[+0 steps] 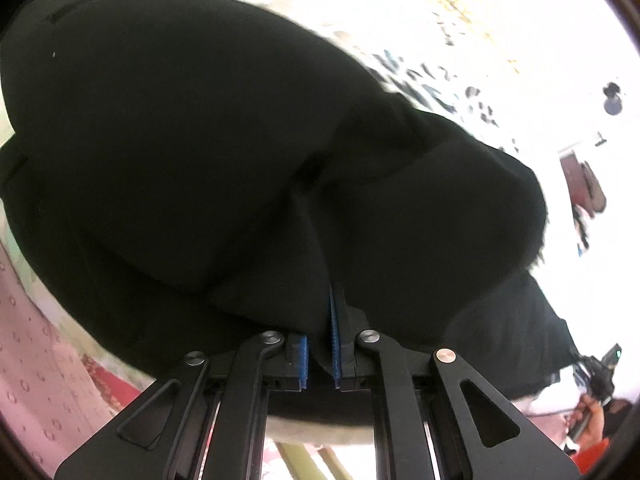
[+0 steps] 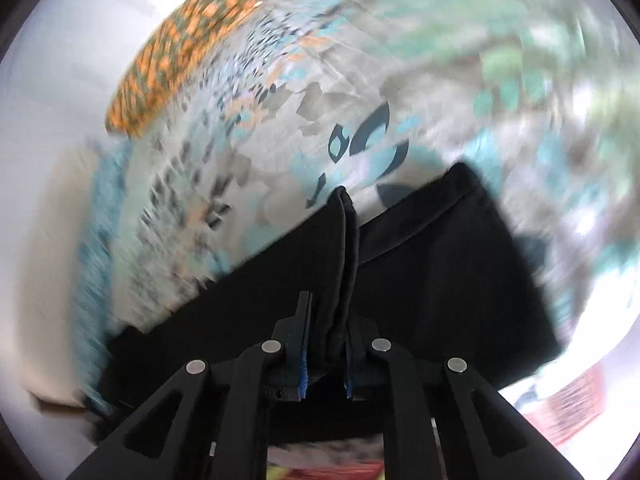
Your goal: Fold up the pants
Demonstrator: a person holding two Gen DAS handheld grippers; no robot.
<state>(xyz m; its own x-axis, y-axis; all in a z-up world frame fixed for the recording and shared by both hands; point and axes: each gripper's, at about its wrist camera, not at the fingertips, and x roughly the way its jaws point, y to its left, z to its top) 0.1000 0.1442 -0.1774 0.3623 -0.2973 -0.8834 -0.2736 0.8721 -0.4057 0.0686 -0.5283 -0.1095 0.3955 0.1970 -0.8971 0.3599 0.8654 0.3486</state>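
- The left gripper [image 1: 320, 344] has its blue-padded fingers [image 1: 334, 336] closed on a thick bunch of the black pants [image 1: 180, 140]; cloth fills the narrow gap between the pads and rises straight out of it.
- The right gripper [image 2: 326, 344] is likewise clamped on the pants [image 2: 440, 280]: a rolled, doubled edge of fabric runs up between its fingers [image 2: 302, 344] and ends in a rounded tip just beyond them.
- From the left hold the cloth billows outward in big soft lobes that cover most of that view, so the garment looks lifted or bunched here, not flat.
- From the right hold the fabric spreads to either side as a broad dark sheet with a seam line across it, lying over or just above a patterned bedsheet [image 2: 320, 100]. The right view is smeared by motion, so I cannot tell for sure whether that sheet of cloth touches the bed.
- Handling, as a judgement: the pants are soft, limp and fairly light, with no stiffness of their own. They will sag and fold wherever unsupported, and the matte knit looks unlikely to slip from the ribbed pads.
- Where to hold: on doubled edges, hems or the waistband, as the right fingers do now, since a thicker roll gives the pads more to bite. Two holds kept well apart should keep the fold line straight.
- An orange-and-green patterned cushion [image 2: 180, 48] lies beyond the bedsheet, well apart from the pants.
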